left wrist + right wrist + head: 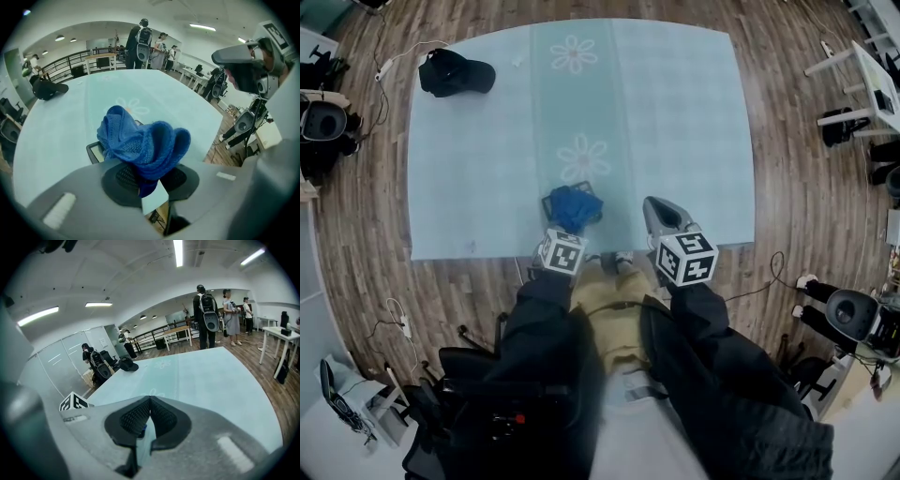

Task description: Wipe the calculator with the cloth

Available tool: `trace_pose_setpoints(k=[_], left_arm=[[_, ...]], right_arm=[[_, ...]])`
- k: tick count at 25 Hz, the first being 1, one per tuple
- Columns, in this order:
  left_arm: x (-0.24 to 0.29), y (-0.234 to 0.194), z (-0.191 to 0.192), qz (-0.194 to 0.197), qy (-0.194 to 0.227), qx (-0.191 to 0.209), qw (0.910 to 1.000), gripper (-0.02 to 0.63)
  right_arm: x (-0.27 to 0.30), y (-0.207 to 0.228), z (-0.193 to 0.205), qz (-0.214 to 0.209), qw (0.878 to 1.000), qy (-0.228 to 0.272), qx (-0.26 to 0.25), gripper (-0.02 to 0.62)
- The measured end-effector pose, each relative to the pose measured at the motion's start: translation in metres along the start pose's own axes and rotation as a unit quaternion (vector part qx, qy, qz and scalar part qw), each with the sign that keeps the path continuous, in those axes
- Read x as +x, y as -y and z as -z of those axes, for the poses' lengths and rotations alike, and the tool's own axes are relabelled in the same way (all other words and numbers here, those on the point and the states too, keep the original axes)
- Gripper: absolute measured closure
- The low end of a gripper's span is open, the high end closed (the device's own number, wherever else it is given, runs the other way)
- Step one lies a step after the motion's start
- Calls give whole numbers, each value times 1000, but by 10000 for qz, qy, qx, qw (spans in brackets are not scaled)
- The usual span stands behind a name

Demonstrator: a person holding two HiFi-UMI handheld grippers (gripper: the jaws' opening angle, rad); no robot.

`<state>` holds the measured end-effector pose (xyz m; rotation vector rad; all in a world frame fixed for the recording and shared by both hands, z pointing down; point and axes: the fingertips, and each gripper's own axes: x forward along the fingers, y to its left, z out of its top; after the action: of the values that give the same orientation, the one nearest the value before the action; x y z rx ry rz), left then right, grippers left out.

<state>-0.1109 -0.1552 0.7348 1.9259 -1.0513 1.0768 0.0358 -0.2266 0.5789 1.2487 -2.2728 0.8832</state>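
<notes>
A bunched blue cloth [143, 143] is clamped in my left gripper [150, 177], which is shut on it. The cloth [574, 207] rests on a dark calculator [95, 151] and hides most of it; only one corner with its display shows. In the head view the calculator [577, 187] peeks out past the cloth near the table's front edge. My right gripper [150, 401] is shut with nothing in it. It [657, 210] hovers just to the right of the cloth, apart from it.
The table is covered by a pale blue cloth with flower prints [581, 122]. A black cap [455, 73] lies at the far left corner. People stand beyond the far end [206, 315]. Chairs and cables ring the table on a wooden floor.
</notes>
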Motion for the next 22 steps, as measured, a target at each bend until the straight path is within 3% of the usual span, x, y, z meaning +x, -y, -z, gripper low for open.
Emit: trace_pose_setpoints(k=[7, 11, 17, 22], left_arm=[[2, 19, 3, 451, 80, -144, 9988, 523], [-11, 35, -1, 1038, 144, -640, 9924, 525], [-50, 46, -57, 1645, 1104, -1030, 9748, 525], [-98, 30, -125, 1552, 2207, -1051, 9572, 525]], right_arm=[[0, -3, 1, -37, 10000, -10, -52, 598], [-1, -6, -2, -46, 9999, 25, -89, 597], [-11, -6, -24, -17, 9993, 335, -159, 598], [-21, -17, -63, -111, 9952, 922, -323, 598]])
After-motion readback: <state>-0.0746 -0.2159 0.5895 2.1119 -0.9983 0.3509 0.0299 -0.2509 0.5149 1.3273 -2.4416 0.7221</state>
